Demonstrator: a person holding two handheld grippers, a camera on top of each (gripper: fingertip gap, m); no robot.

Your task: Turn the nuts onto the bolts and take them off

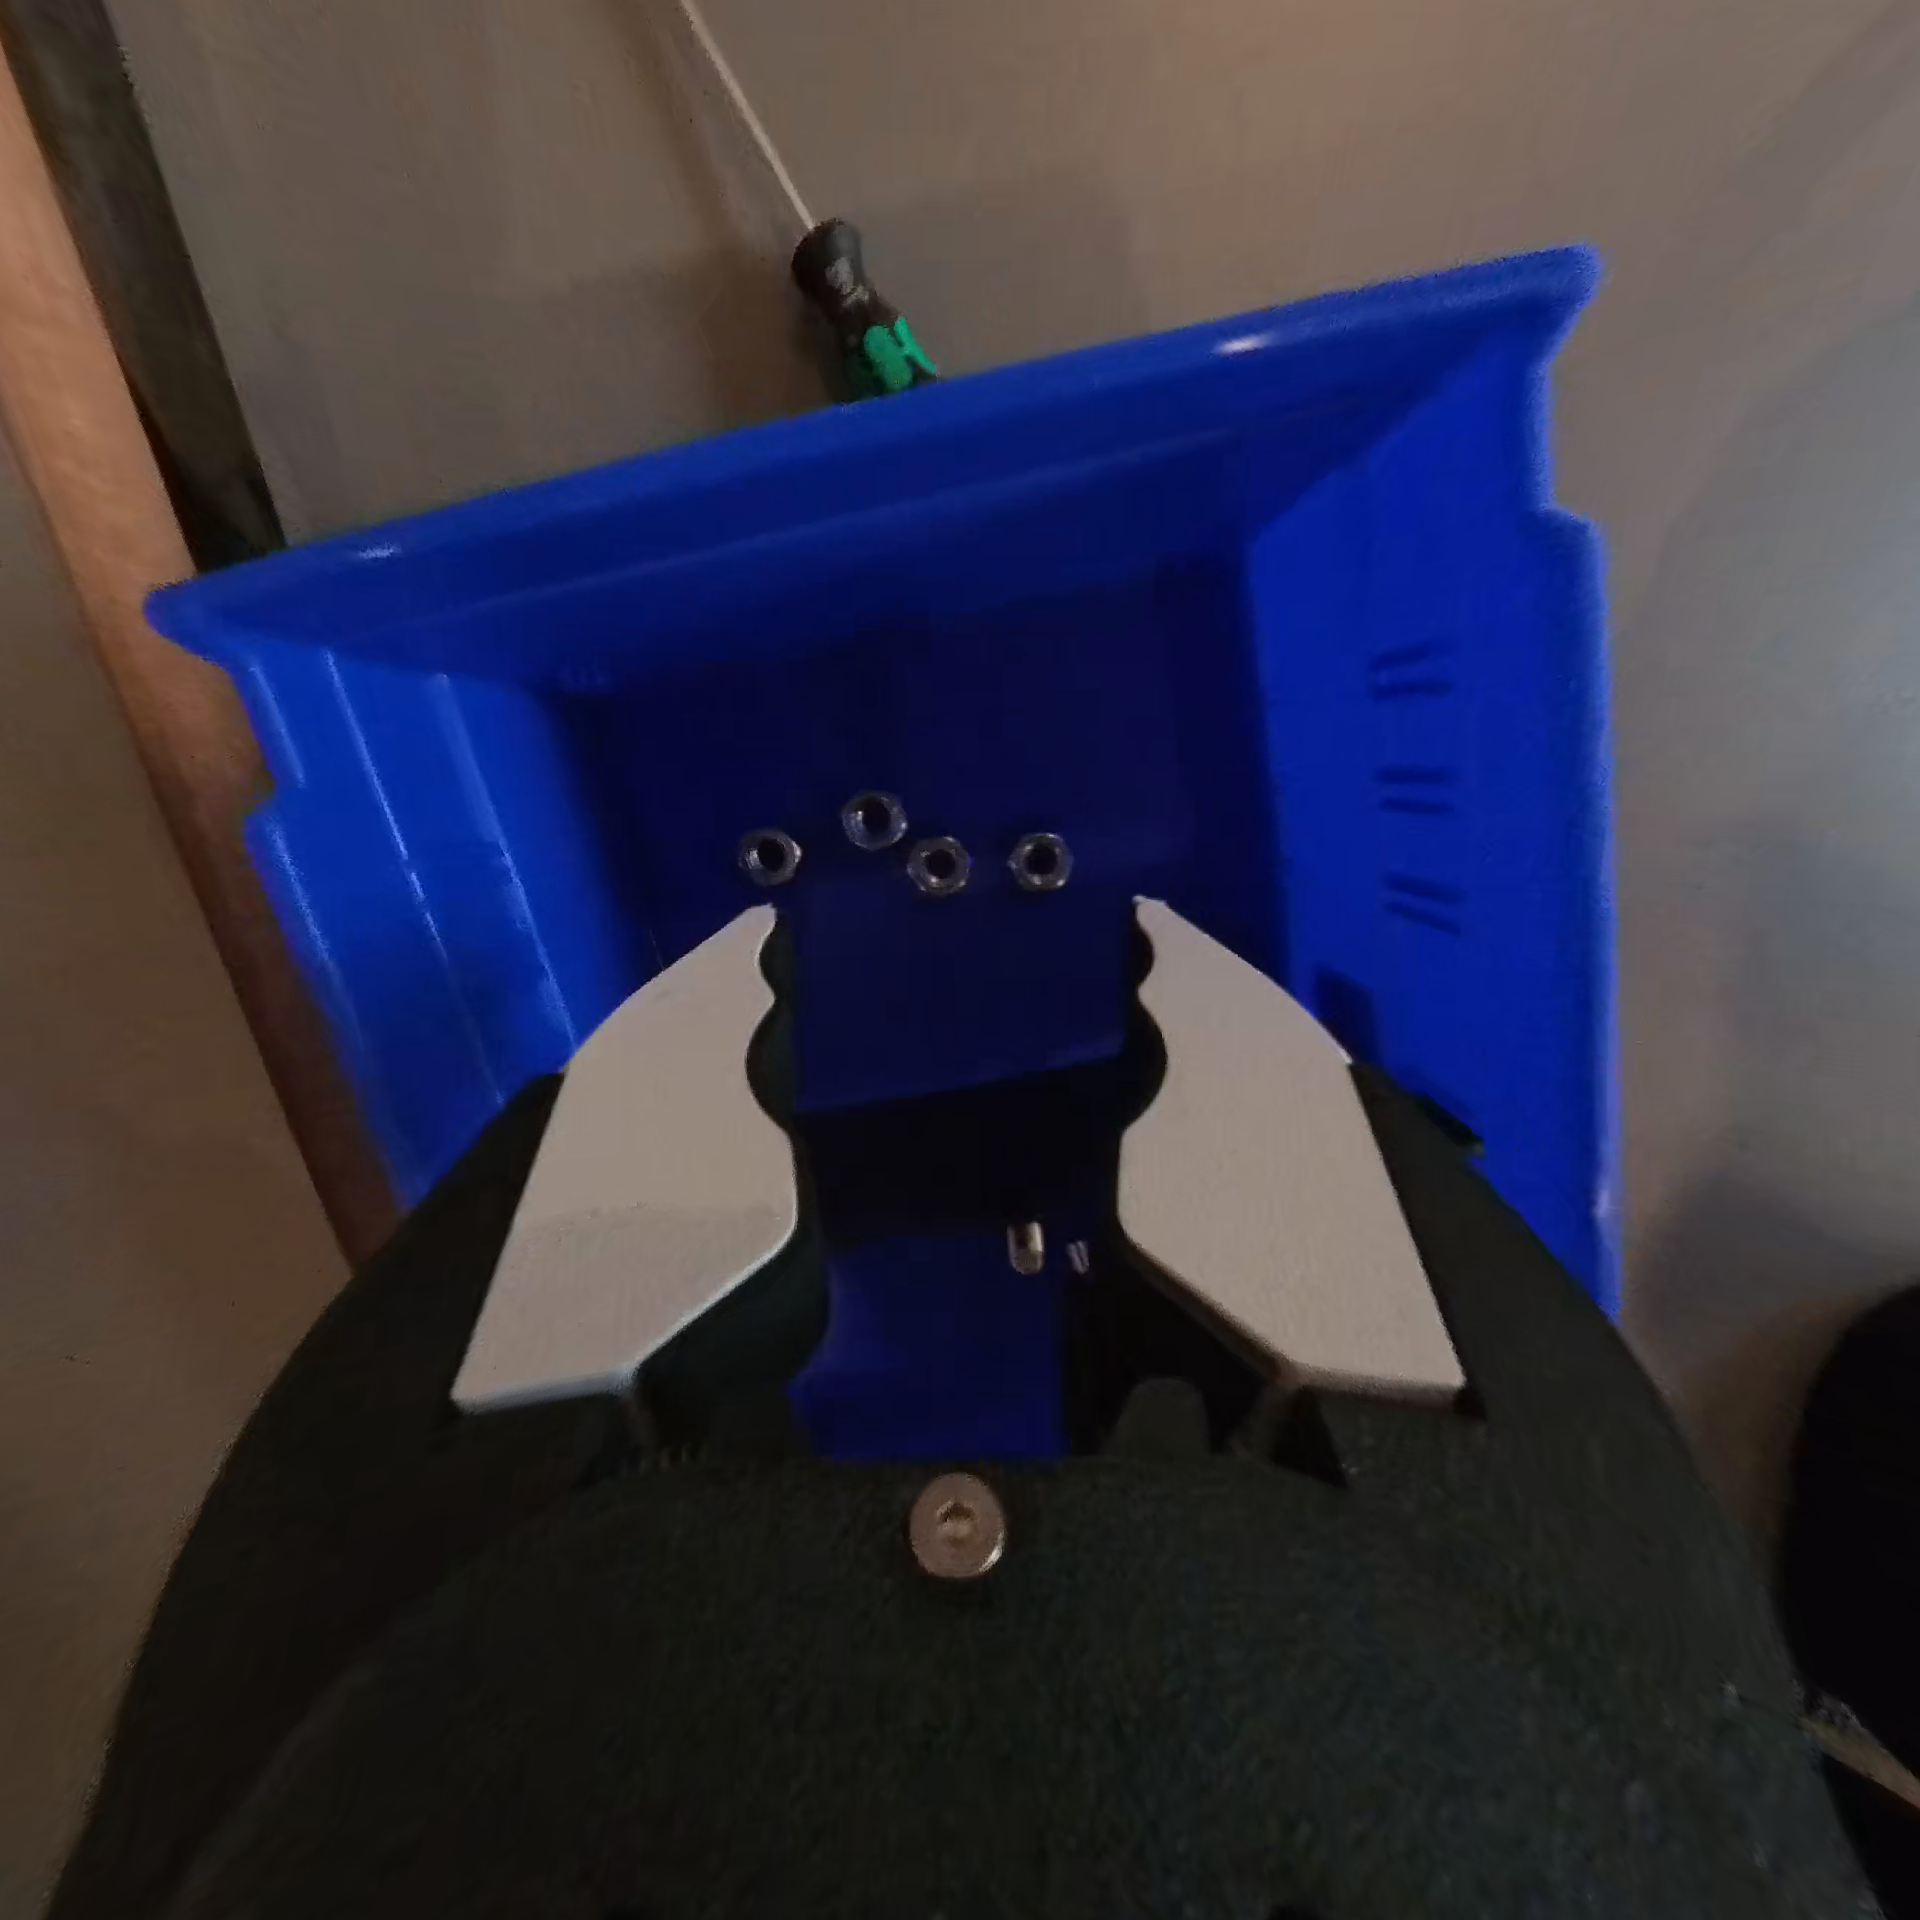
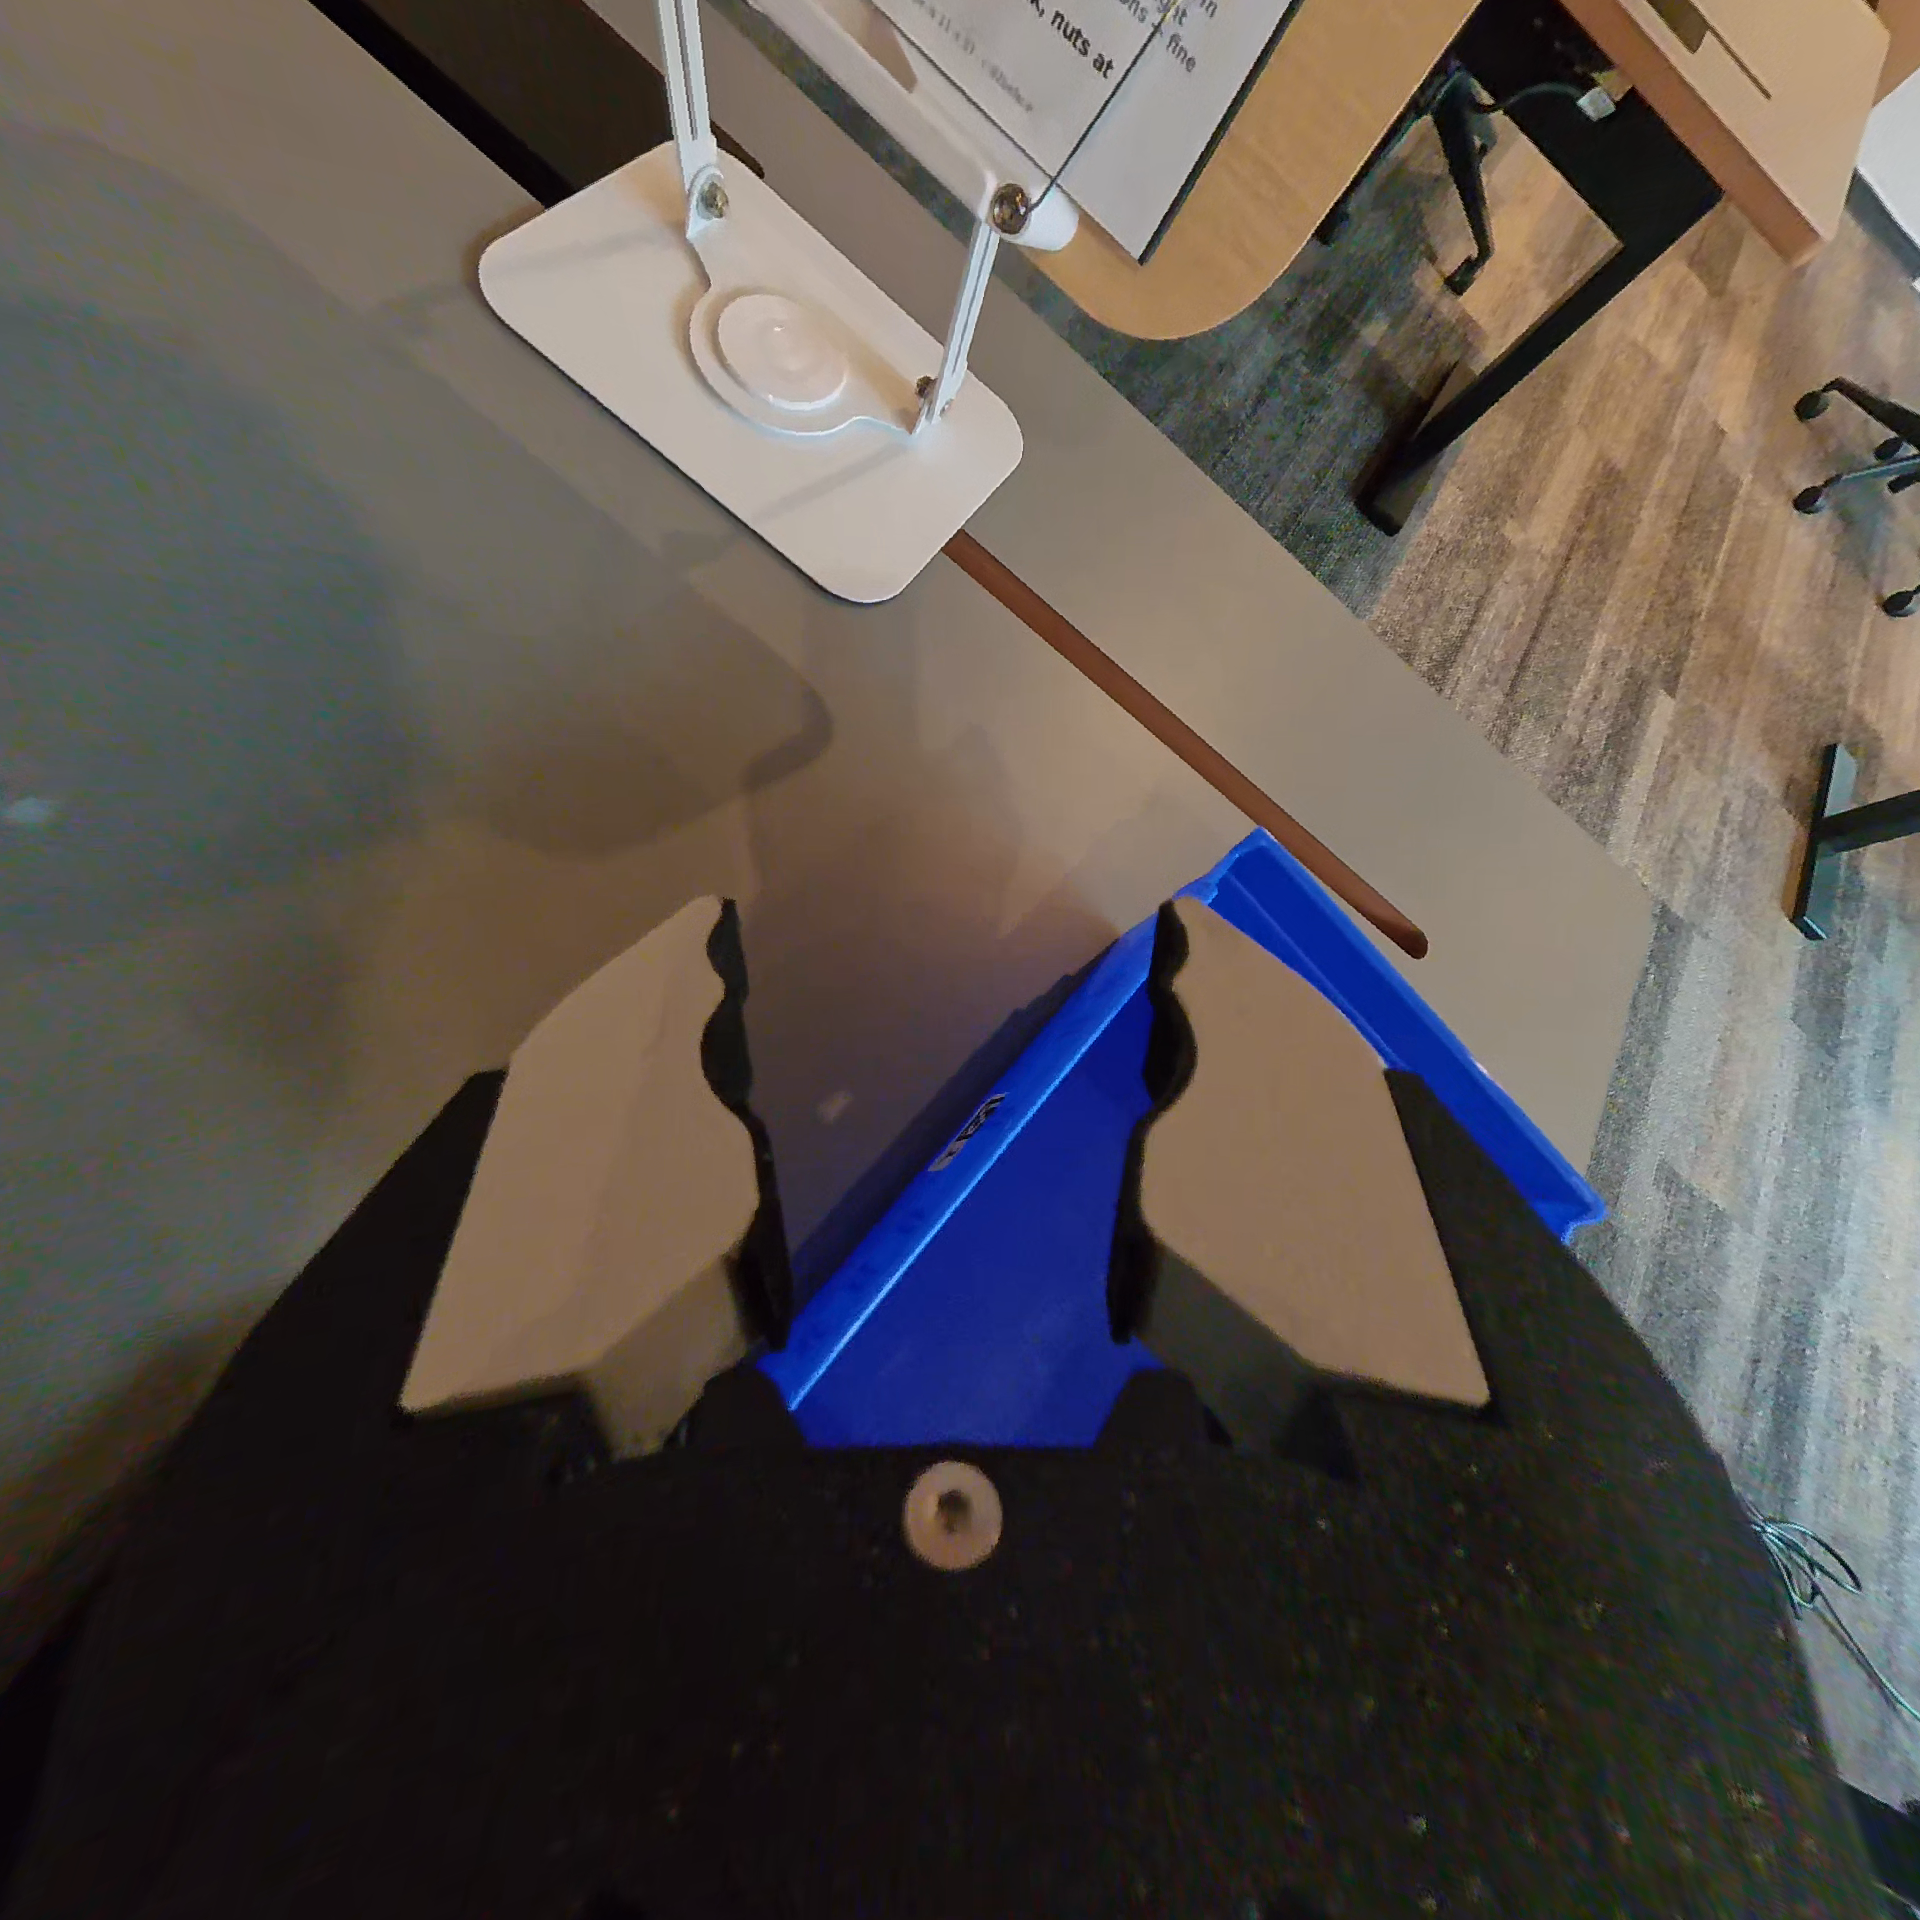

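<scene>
In the left wrist view a blue plastic bin (image 1: 1351, 790) stands on the grey table. Several small metal nuts (image 1: 937, 864) lie on its floor in a loose row. My left gripper (image 1: 956, 909) is open and empty, hovering over the bin just short of the nuts. A small bolt (image 1: 1025, 1245) shows low between the fingers, near the bin's front. In the right wrist view my right gripper (image 2: 940, 904) is open and empty above the table, over the corner of the blue bin (image 2: 977, 1278).
A screwdriver with a black and green handle (image 1: 862, 312) lies behind the bin. A white stand (image 2: 769, 374) holding a printed sheet sits on the table ahead of the right gripper. The table edge (image 2: 1558, 831) and floor lie to the right. My hands' fingertips stand some 65 centimetres from each other.
</scene>
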